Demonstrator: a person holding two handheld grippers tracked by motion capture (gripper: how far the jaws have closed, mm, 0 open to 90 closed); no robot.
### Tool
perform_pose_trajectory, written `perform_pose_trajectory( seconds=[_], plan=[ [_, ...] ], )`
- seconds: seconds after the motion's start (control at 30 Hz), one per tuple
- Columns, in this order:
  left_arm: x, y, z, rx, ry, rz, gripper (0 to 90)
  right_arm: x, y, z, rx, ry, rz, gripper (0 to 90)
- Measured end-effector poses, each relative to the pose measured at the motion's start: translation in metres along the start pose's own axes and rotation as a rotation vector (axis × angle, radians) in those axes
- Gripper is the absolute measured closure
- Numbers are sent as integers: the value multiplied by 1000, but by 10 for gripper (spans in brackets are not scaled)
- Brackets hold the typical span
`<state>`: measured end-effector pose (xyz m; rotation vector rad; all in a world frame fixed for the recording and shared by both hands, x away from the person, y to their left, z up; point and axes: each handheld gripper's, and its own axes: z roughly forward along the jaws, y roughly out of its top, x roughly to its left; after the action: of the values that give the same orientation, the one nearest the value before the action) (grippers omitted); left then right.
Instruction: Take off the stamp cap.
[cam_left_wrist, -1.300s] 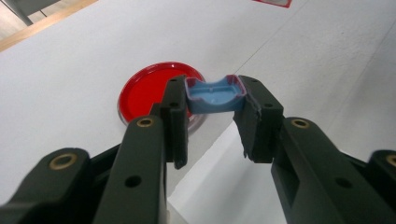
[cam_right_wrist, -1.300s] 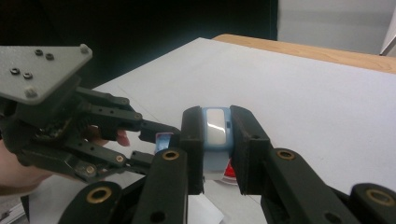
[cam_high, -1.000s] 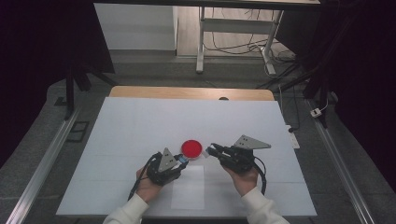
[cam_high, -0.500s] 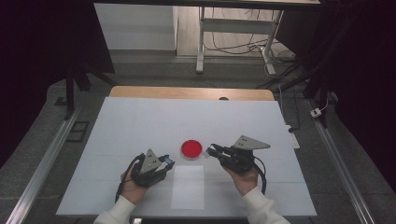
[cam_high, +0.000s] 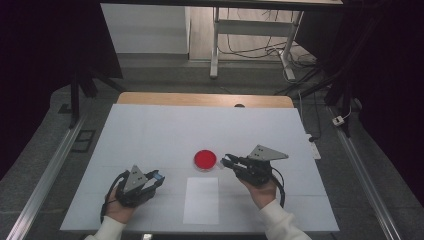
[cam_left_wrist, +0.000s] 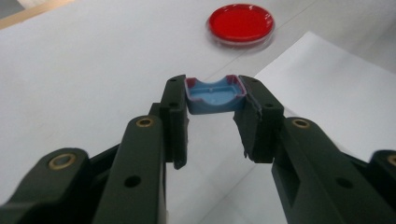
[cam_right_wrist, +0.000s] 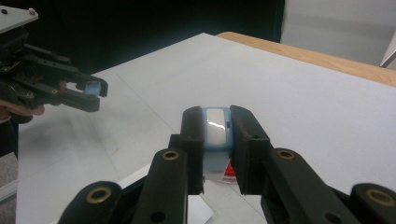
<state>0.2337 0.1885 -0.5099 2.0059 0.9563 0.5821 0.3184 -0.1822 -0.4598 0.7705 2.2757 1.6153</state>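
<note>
While your right gripper (cam_right_wrist: 215, 128) is clamped on a pale blue case (cam_right_wrist: 215, 127), its jaws hide the case's sides and most of the red dish (cam_right_wrist: 229, 170) behind it. Your left gripper (cam_left_wrist: 214, 95) is clamped on a shallow blue lid (cam_left_wrist: 214, 97), hollow side up with nothing in it. On the white table (cam_high: 150, 130), the round red dish (cam_high: 205, 159) sits between both grippers, its contents hard to make out.

A blue cap (cam_left_wrist: 214, 97) and a pale blue case (cam_right_wrist: 215, 128), each pinched between fingers, well apart.
</note>
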Motion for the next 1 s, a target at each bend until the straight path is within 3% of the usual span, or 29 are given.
perform_pose_trajectory(
  seconds=[0.27, 0.57, 1.0],
  plan=[
    [13, -15, -7, 9, 1, -58, 652, -6, 4, 4, 15, 5, -36, 753],
    [13, -16, -6, 11, -12, -55, 652, -13, 16, 14, 69, 6, -62, 752],
    [13, -17, -6, 12, 4, -57, 652, -17, 29, 30, 92, 0, -86, 751]
  ],
)
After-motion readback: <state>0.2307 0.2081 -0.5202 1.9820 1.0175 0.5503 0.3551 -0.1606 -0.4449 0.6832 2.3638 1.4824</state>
